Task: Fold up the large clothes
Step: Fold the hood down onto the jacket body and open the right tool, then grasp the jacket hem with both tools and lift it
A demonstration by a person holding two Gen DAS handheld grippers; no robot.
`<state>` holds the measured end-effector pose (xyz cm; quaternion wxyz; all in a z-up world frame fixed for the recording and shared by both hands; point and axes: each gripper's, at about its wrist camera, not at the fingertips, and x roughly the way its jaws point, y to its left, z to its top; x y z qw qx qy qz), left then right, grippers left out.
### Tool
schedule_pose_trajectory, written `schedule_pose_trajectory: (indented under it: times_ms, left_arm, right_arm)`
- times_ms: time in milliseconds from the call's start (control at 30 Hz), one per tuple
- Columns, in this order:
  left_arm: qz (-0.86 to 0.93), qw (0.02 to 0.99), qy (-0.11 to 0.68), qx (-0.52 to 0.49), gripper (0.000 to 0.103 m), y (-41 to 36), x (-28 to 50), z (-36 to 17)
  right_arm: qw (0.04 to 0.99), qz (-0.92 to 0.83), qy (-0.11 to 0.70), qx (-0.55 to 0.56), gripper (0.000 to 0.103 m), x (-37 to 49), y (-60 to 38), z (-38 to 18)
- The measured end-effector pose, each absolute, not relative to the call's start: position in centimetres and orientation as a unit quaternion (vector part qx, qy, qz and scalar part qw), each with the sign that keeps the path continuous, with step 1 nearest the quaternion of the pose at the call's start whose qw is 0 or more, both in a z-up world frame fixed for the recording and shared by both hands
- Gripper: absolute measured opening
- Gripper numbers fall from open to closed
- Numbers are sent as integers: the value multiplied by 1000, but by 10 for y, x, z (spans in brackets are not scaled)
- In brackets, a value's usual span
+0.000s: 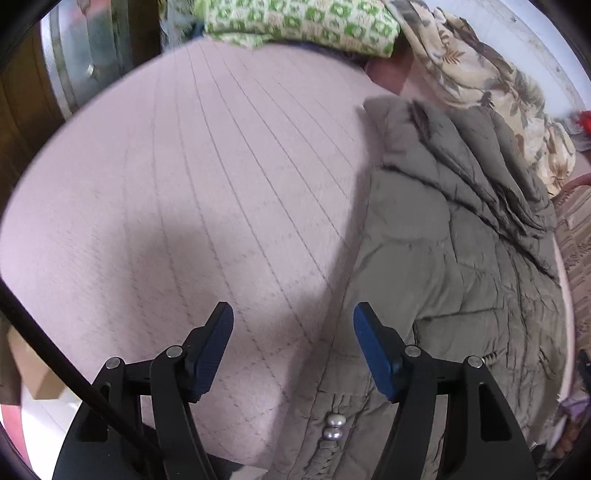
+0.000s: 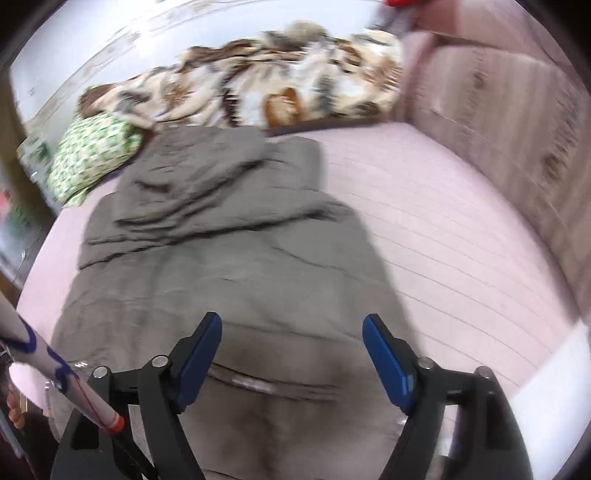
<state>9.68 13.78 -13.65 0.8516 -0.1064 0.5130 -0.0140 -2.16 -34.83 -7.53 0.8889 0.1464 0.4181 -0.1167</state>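
Note:
A large olive-grey quilted coat lies spread on the pink bed sheet, with two silver snaps near its front edge. My left gripper is open and empty above the coat's left edge, its right finger over the fabric and its left finger over the sheet. In the right wrist view the coat lies lengthwise, its top part rumpled at the far end. My right gripper is open and empty just above the coat's near end, over a zip pocket.
A green patterned pillow and a beige leaf-print blanket lie at the far side of the bed. A pink padded headboard stands at the right. A wooden wardrobe stands to the left.

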Motion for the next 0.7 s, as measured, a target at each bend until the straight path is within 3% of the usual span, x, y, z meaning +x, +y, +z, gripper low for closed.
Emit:
schedule_pose_trajectory:
  times_ms: [267, 433, 700]
  left_arm:
    - [-130, 805, 551, -176, 67, 126, 100, -159]
    - [-166, 792, 563, -166, 66, 118, 85, -159]
    - [-183, 773, 559, -237, 66, 142, 52, -167]
  right_arm:
    - [844, -112, 431, 299, 84, -51, -419, -129]
    - [830, -96, 432, 340, 85, -55, -426, -151]
    - [828, -89, 409, 372, 85, -79, -438, -151]
